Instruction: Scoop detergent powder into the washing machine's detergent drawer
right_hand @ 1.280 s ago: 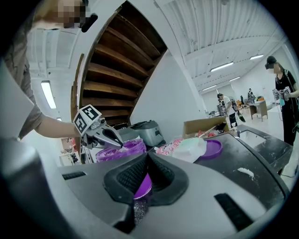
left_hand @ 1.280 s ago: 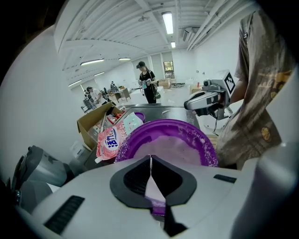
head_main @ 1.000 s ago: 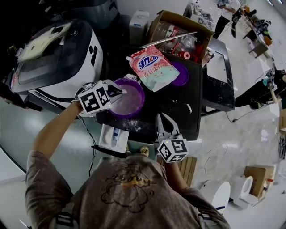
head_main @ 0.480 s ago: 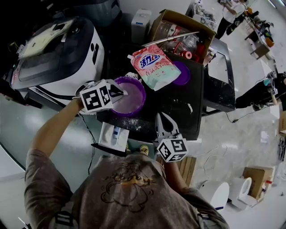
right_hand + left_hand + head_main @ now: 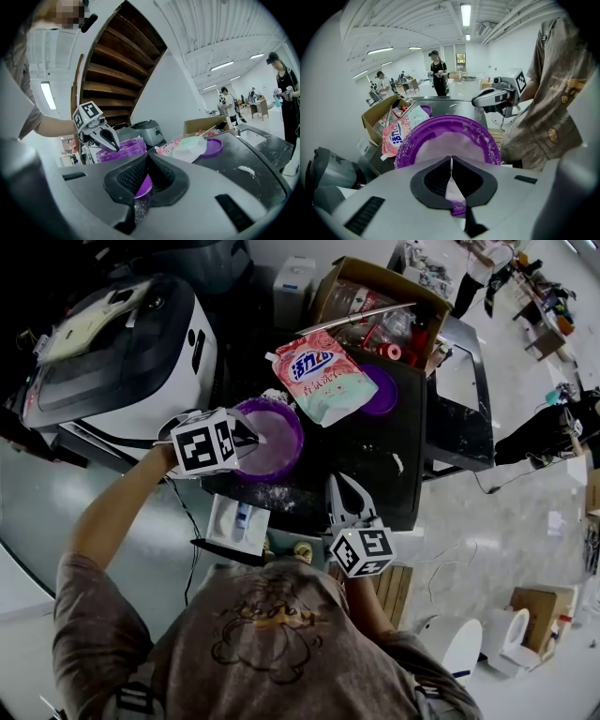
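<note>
while left claw (image 5: pixel 254 437) pinches purple tub (image 5: pixel 297 427) rim | right claw (image 5: pixel 339 487) clamps scoop (image 5: pixel 140 186) near table (image 5: pixel 380 465) edge

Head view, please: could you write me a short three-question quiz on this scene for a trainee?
1. True or false: the left gripper has its jaws shut on the rim of the purple bowl.
2. What lies just beyond the bowl? A) detergent bag B) towel C) kettle
3. Which gripper holds the scoop?

Key: 1. True. 2. A. 3. The right gripper.
</note>
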The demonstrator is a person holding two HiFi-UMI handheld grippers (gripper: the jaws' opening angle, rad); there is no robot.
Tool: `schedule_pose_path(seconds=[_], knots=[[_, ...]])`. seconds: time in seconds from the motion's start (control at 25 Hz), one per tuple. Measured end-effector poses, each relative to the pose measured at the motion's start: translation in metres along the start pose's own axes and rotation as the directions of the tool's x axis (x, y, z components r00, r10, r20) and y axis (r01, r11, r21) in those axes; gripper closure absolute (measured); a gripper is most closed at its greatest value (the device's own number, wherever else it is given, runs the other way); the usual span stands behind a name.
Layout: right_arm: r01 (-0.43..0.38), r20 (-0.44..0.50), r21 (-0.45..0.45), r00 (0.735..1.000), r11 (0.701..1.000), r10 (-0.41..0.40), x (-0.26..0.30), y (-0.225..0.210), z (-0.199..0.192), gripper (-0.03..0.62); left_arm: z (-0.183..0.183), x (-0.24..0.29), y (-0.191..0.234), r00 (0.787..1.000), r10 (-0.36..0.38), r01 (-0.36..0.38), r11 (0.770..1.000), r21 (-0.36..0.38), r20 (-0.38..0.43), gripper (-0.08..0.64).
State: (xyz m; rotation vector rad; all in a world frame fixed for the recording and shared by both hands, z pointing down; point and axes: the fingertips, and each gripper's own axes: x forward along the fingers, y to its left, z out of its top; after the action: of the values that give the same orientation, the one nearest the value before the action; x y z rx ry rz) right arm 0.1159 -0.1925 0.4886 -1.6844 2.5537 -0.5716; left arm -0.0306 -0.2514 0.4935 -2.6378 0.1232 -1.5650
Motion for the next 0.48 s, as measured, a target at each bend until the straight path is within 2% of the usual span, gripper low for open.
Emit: schedule_pose_path(seconds=[0.48], knots=[[-0.004, 0.003, -0.001, 1.0, 1.0, 0.004, -0.003, -0.002, 0.0, 0.591, -0.001, 0.0, -0.018, 0.994, -0.105, 0.103, 0.994, -0.041, -0.044, 0.537]])
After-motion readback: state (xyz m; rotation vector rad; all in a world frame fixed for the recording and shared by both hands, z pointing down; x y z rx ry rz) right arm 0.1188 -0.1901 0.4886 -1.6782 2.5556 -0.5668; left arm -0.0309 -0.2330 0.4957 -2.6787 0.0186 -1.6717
